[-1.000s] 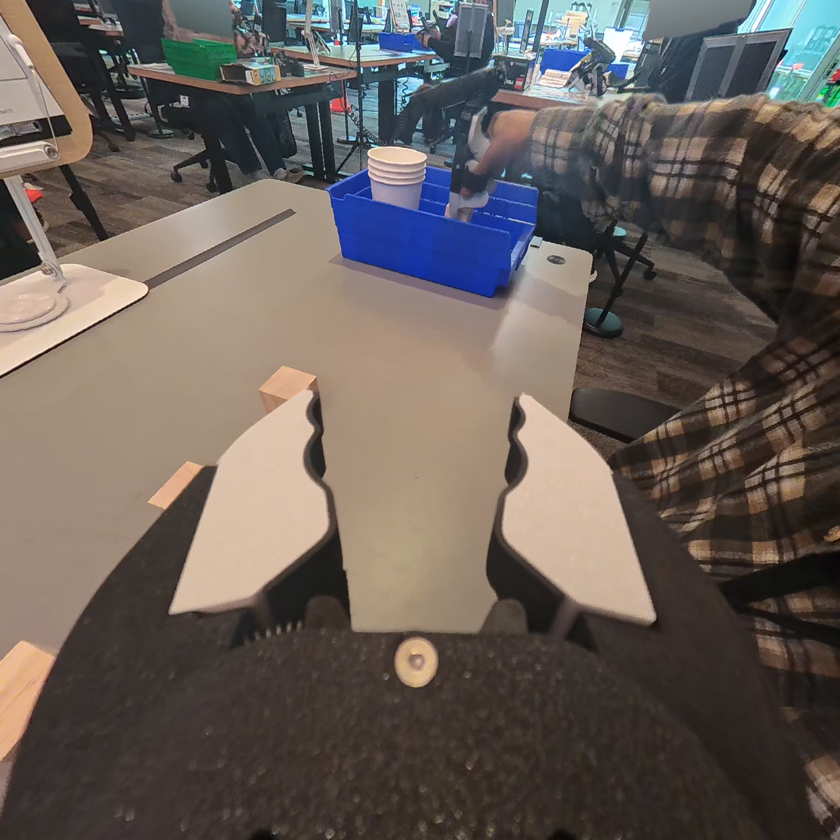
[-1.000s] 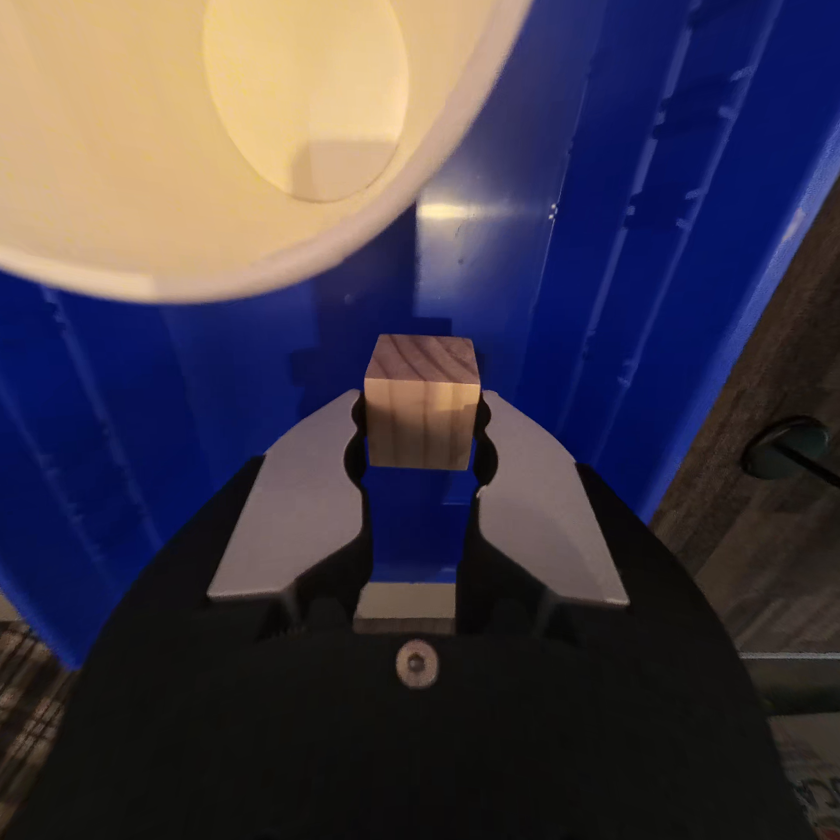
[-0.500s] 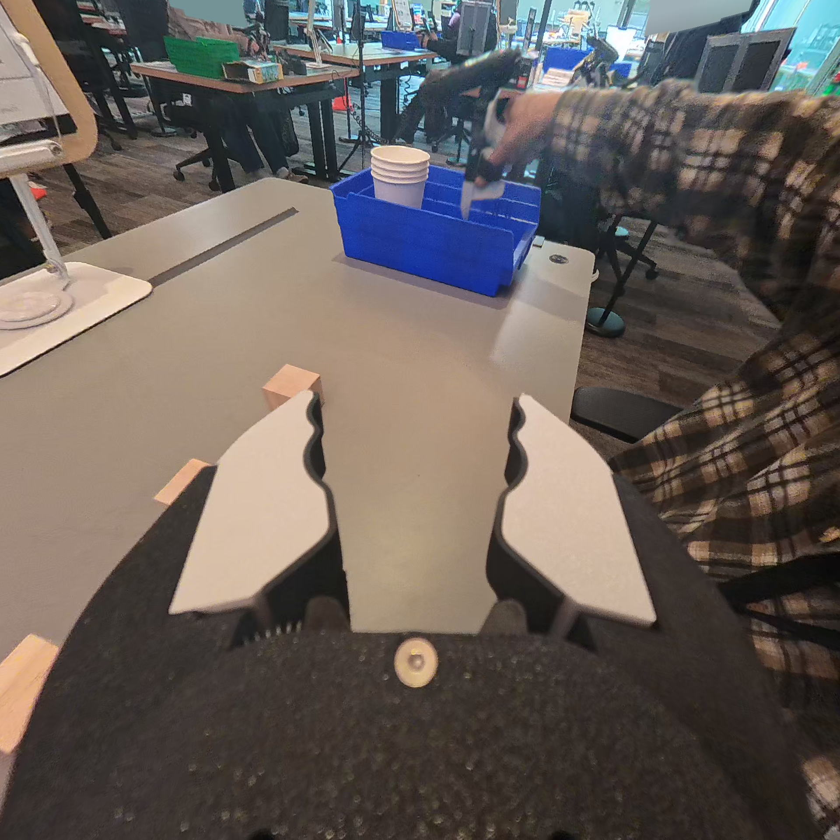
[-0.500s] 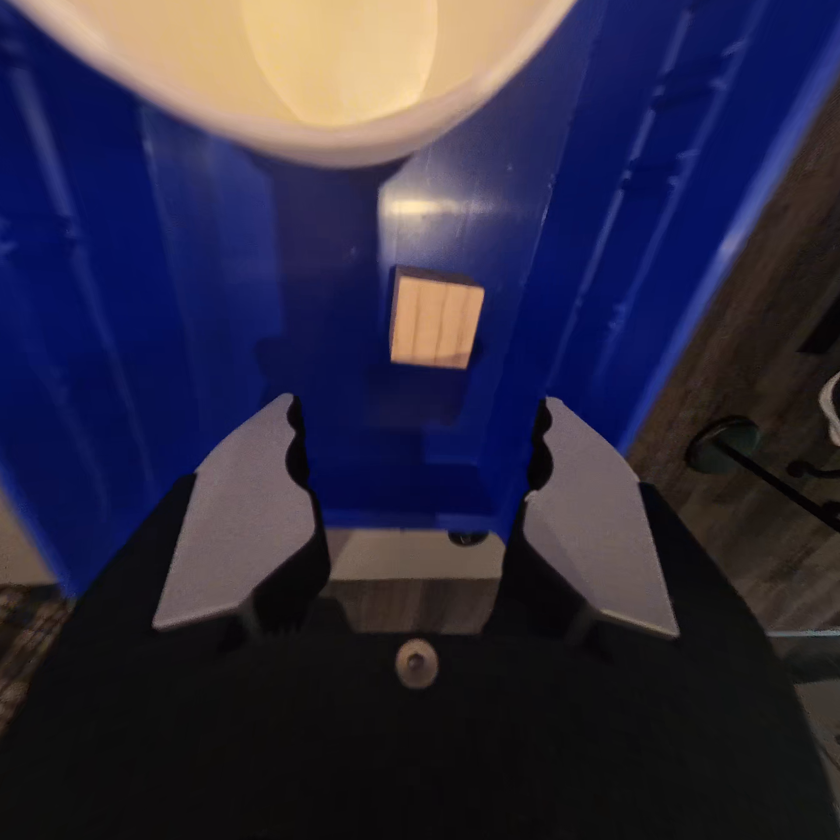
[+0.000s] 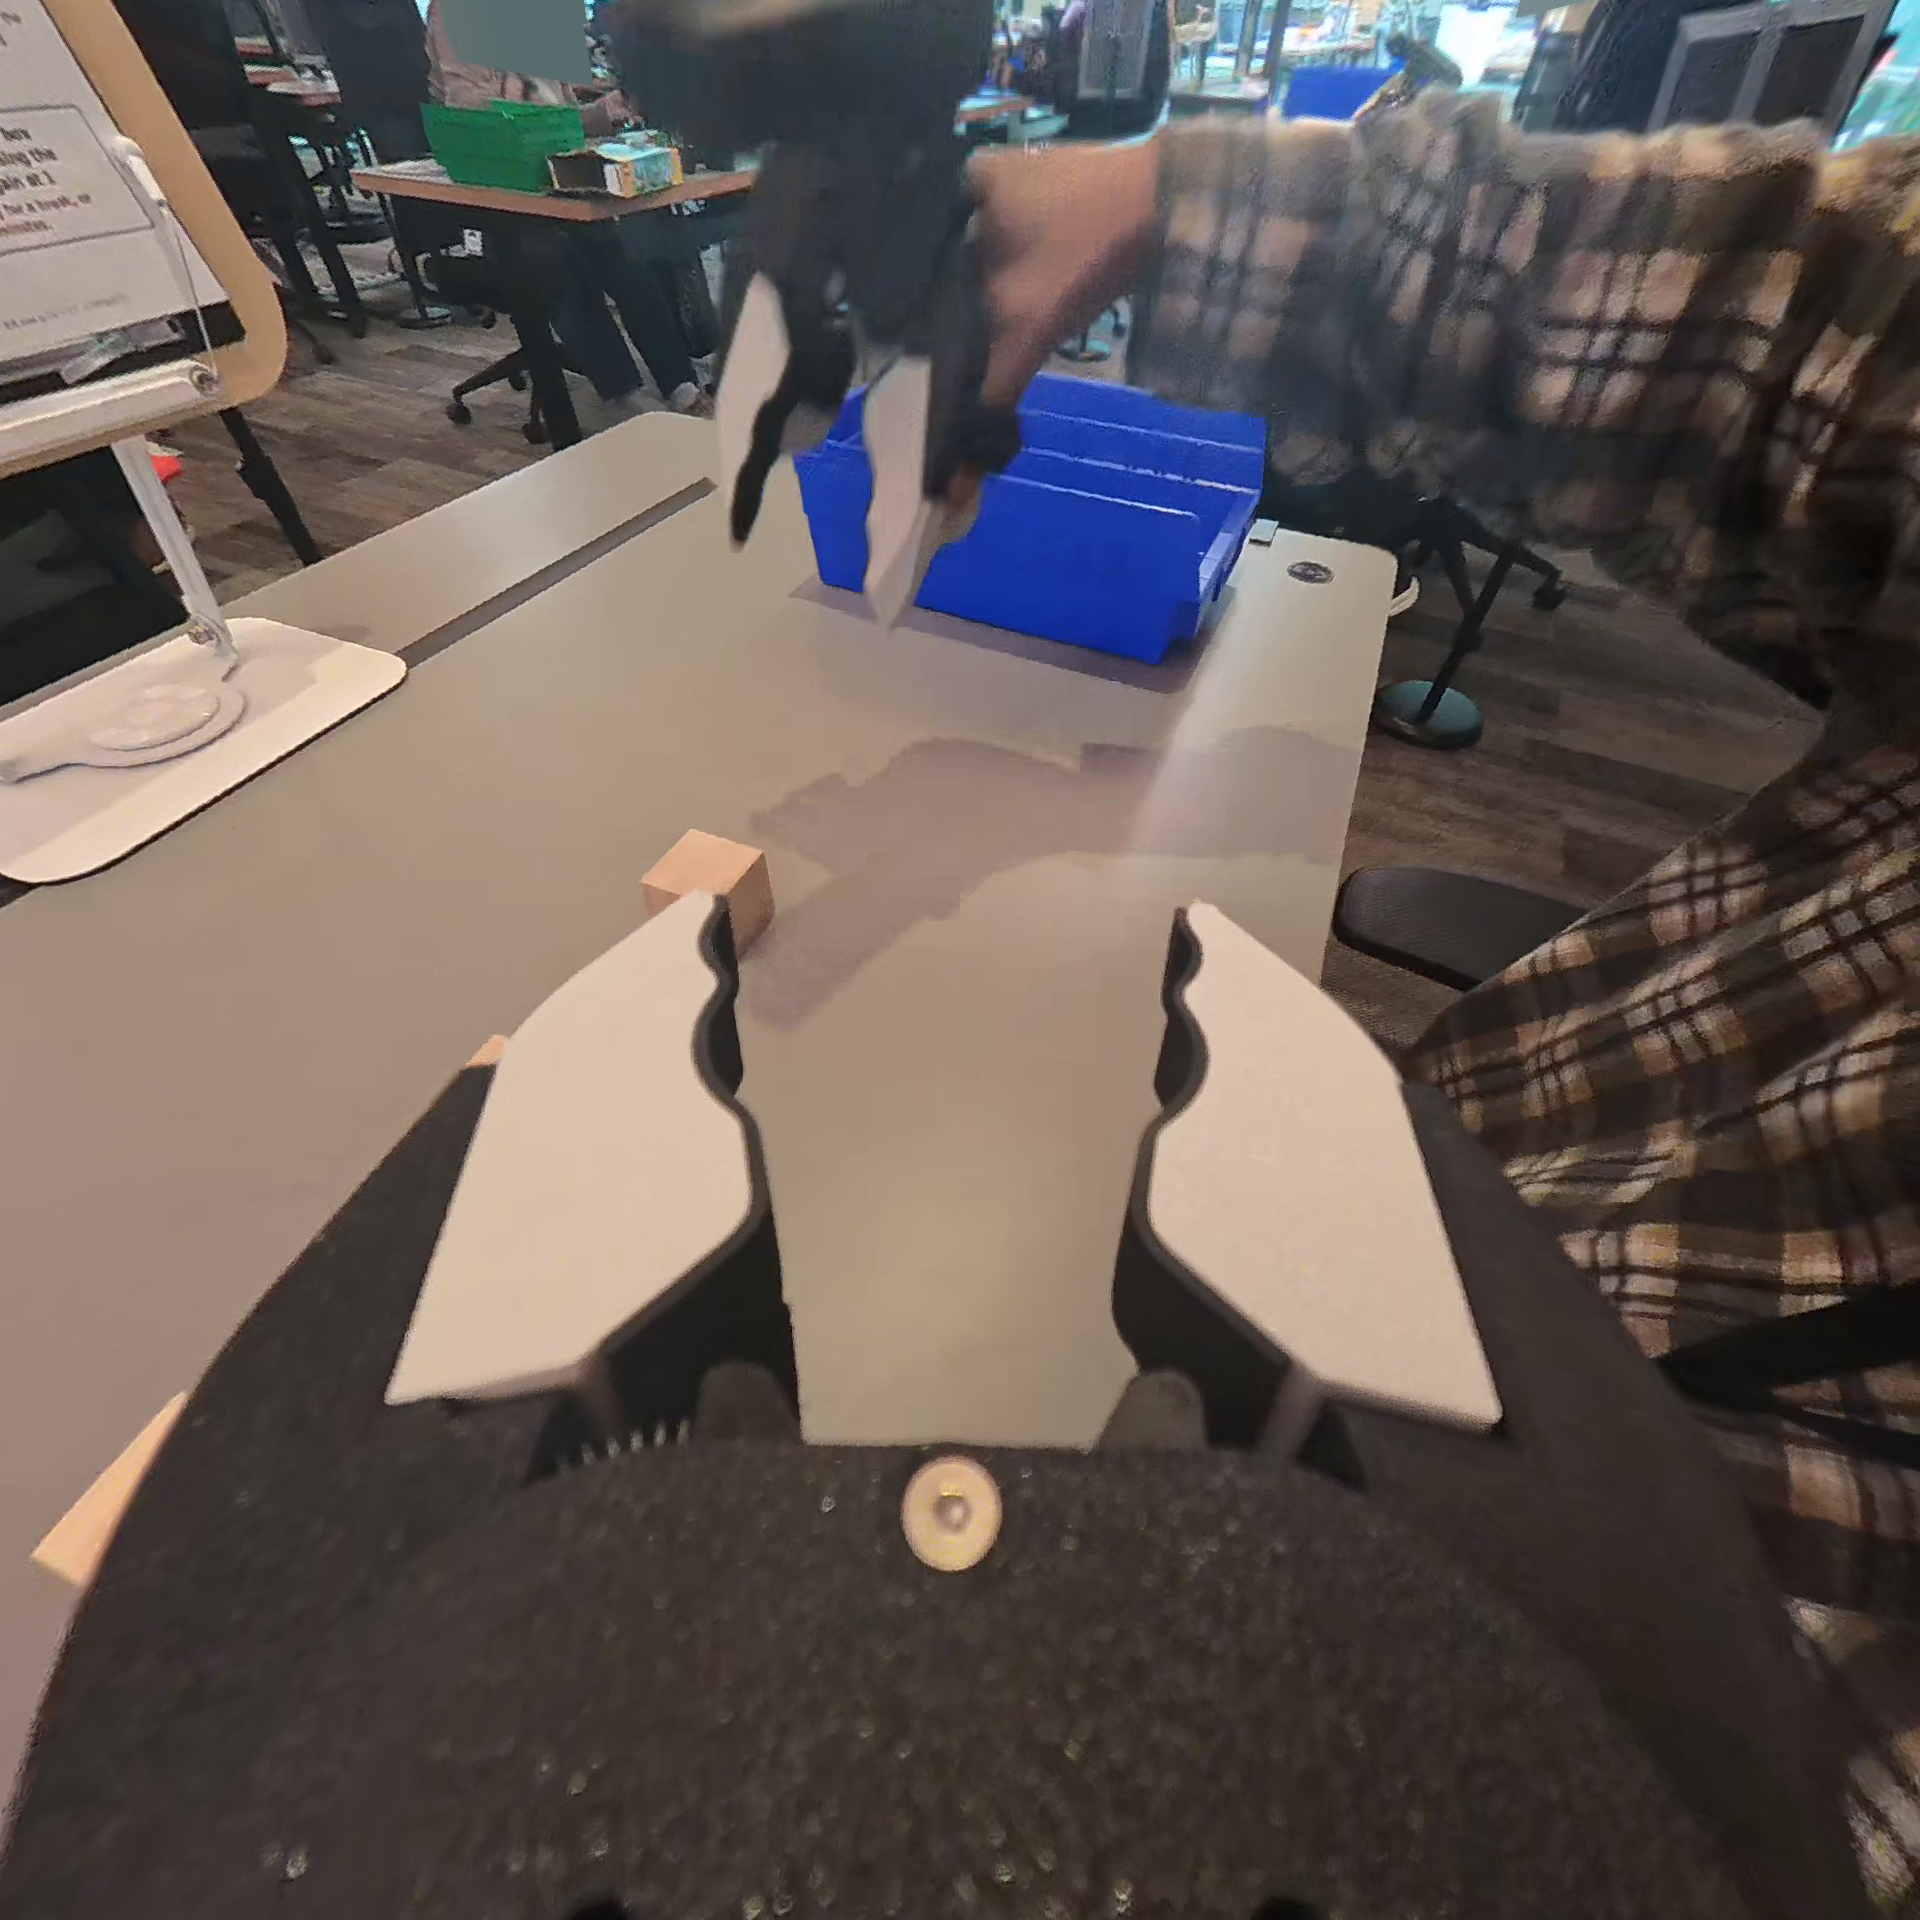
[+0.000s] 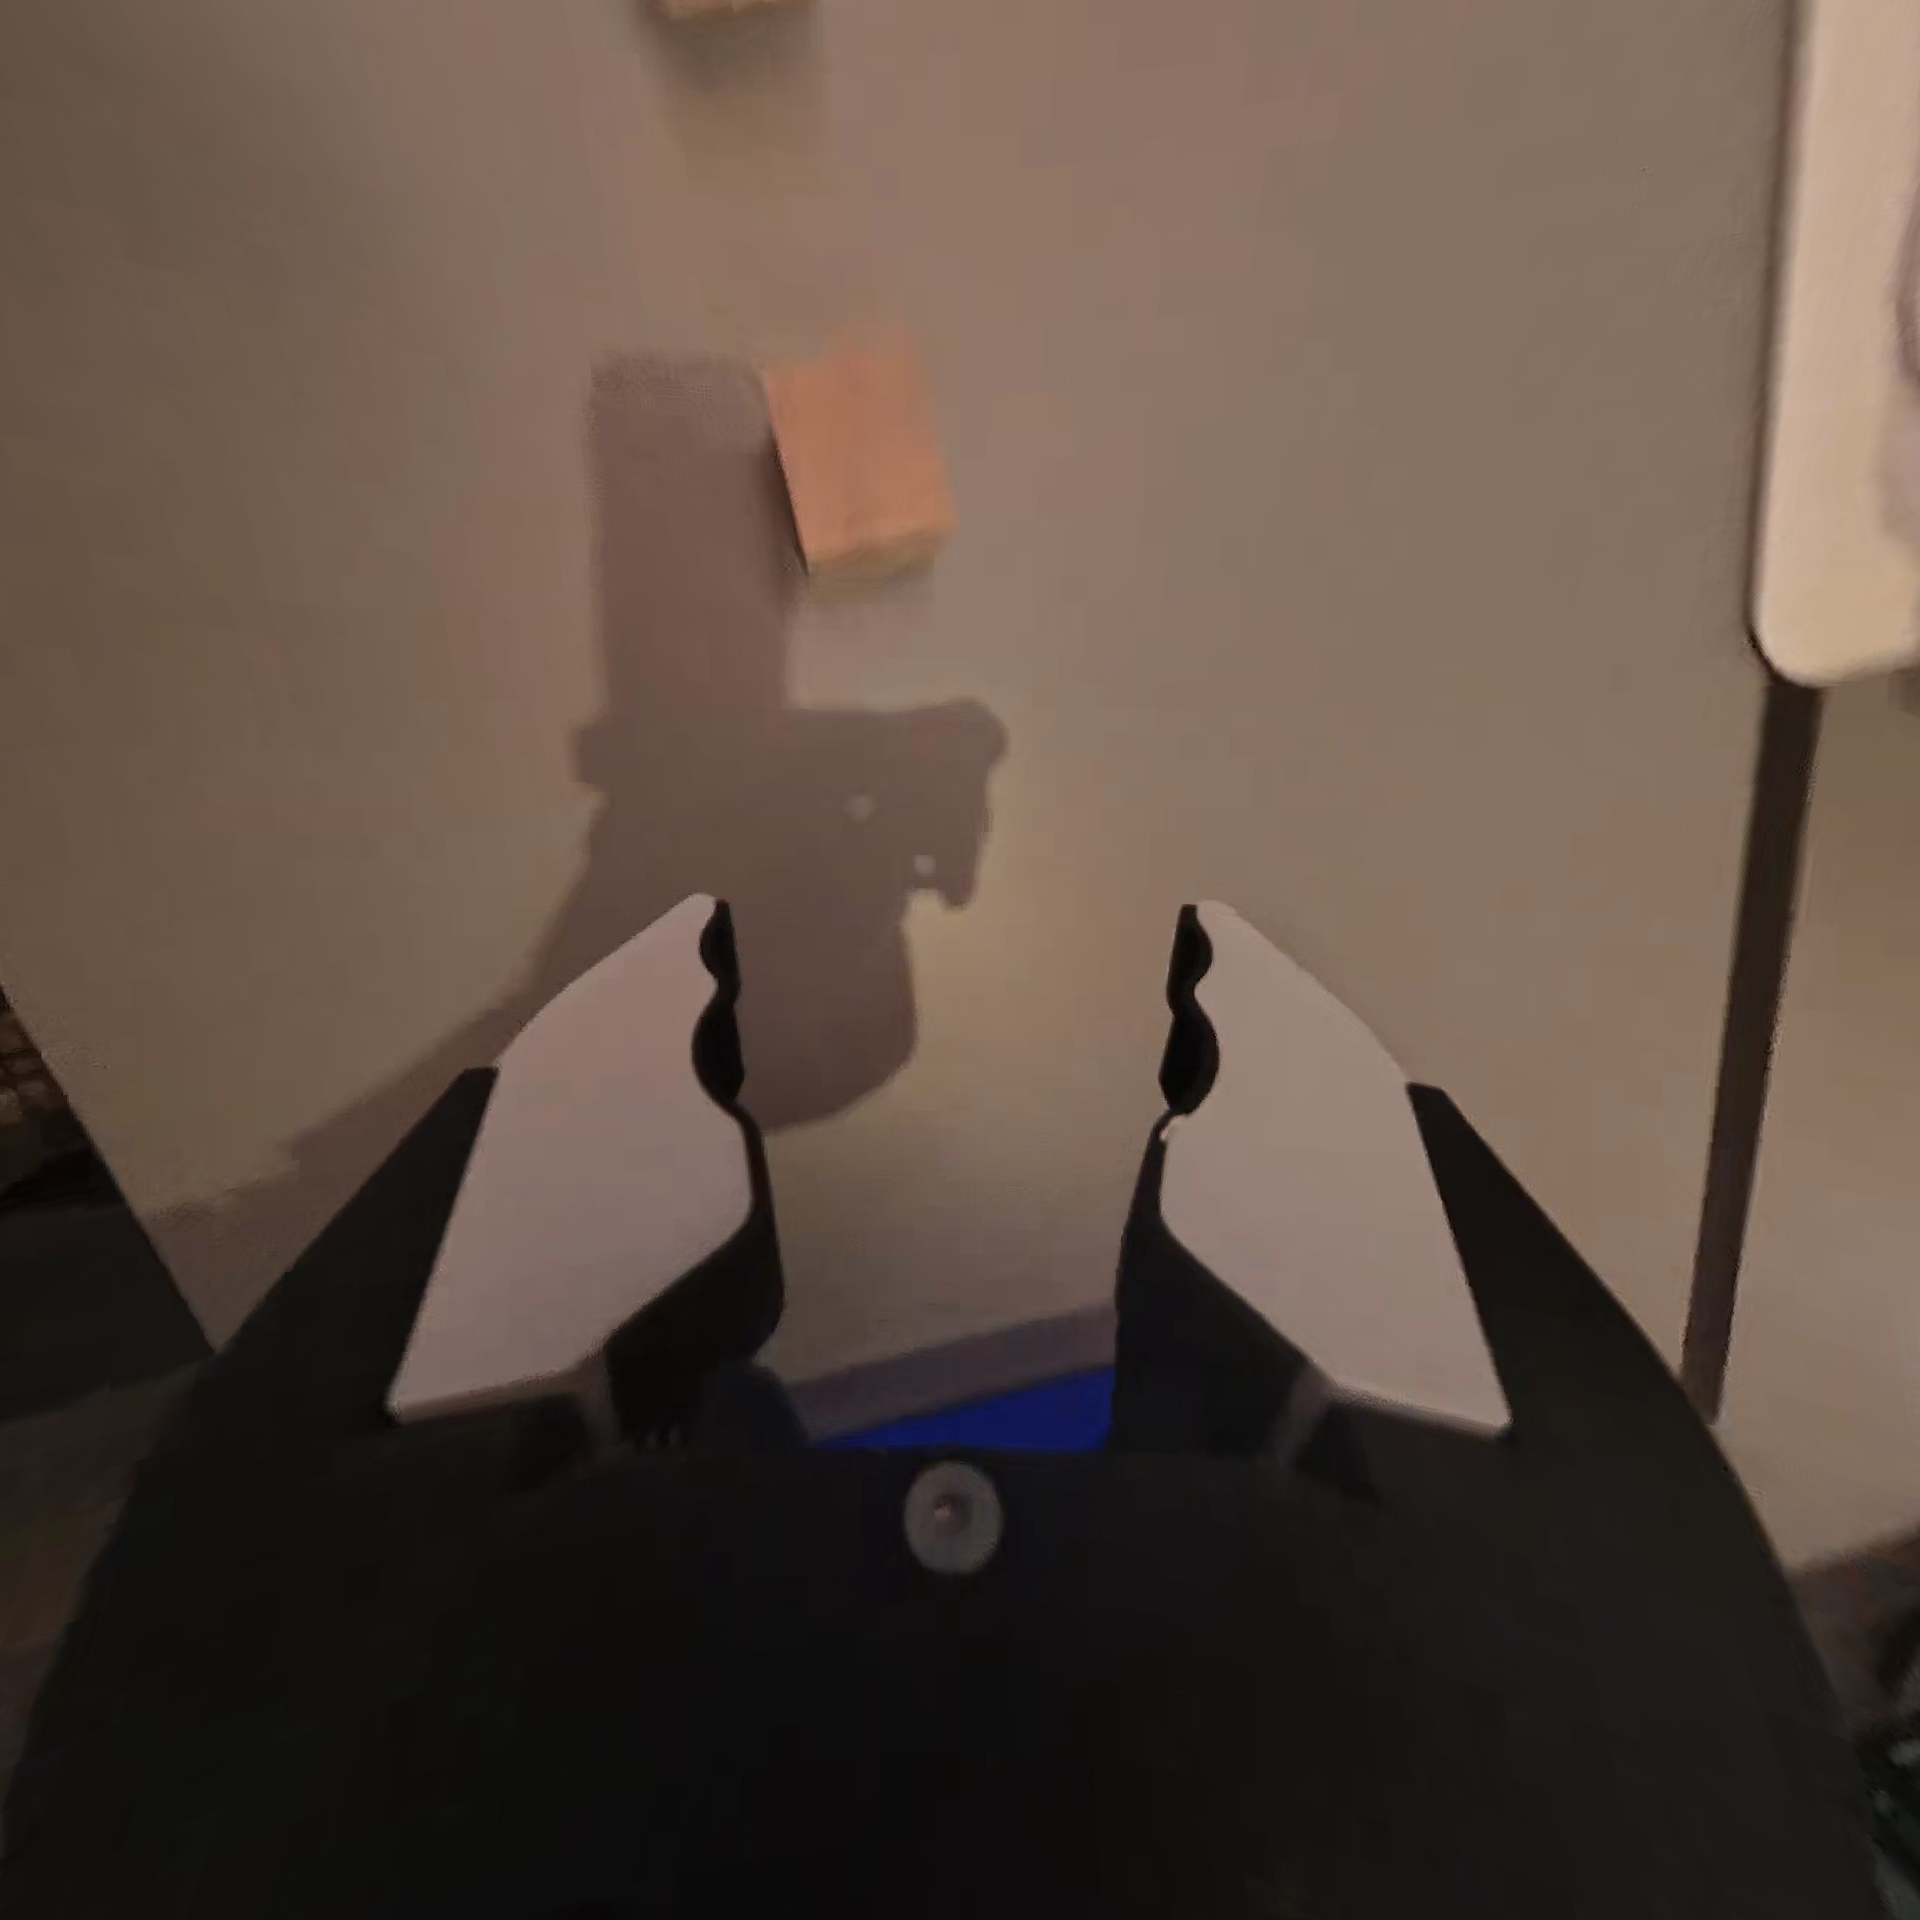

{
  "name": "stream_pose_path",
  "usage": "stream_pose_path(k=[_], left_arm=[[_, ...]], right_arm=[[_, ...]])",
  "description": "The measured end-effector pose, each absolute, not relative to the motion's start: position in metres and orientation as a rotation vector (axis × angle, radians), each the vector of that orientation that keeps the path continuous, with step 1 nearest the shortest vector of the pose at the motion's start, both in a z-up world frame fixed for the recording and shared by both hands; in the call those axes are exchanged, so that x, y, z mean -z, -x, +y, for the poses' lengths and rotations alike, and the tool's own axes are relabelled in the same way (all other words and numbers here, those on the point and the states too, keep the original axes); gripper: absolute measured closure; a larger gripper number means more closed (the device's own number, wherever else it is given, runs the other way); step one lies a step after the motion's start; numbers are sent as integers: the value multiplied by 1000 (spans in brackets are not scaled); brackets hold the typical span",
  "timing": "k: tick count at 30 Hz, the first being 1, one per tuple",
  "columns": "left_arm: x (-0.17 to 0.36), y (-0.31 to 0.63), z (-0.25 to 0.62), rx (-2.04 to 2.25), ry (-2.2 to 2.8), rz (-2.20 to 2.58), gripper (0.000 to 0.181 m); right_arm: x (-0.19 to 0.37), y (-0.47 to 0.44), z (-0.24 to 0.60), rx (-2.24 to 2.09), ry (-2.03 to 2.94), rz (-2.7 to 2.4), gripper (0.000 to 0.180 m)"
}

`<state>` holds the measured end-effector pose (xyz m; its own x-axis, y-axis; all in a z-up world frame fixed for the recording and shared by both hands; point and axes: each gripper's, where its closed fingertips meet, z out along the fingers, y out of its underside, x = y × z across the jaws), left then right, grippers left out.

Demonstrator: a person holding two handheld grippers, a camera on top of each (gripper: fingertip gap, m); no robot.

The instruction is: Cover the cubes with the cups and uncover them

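Above the grey table (image 5: 436, 935), your right gripper (image 5: 821, 540) hangs blurred, jaws spread and empty, in front of the blue bin (image 5: 1081, 540), your left gripper (image 5: 951, 935) wide open and empty too, a wooden cube (image 5: 712, 888) just beyond its left fingertip, cups not visible.

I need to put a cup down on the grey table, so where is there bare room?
Bare stretch: the grey table between the wooden cube and the blue bin, and between the left gripper fingers. Crowded: the left edge, with more cubes and the white stand base; the right gripper hangs before the bin.
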<state>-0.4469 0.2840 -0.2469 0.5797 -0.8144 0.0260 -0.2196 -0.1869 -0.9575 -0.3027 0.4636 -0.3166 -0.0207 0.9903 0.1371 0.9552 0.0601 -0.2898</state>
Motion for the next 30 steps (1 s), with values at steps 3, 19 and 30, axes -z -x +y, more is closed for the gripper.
stream_pose_path(k=[3, 19, 30], left_arm=[[245, 452, 284, 662, 1715, 857, 103], [244, 458, 286, 670, 1718, 842, 103], [249, 449, 284, 702, 1724, 864, 103]], right_arm=[[352, 350, 457, -172, 1878, -2220, 107], [421, 386, 457, -75, 2001, -2406, 135], [255, 146, 518, 89, 2669, -1088, 135]])
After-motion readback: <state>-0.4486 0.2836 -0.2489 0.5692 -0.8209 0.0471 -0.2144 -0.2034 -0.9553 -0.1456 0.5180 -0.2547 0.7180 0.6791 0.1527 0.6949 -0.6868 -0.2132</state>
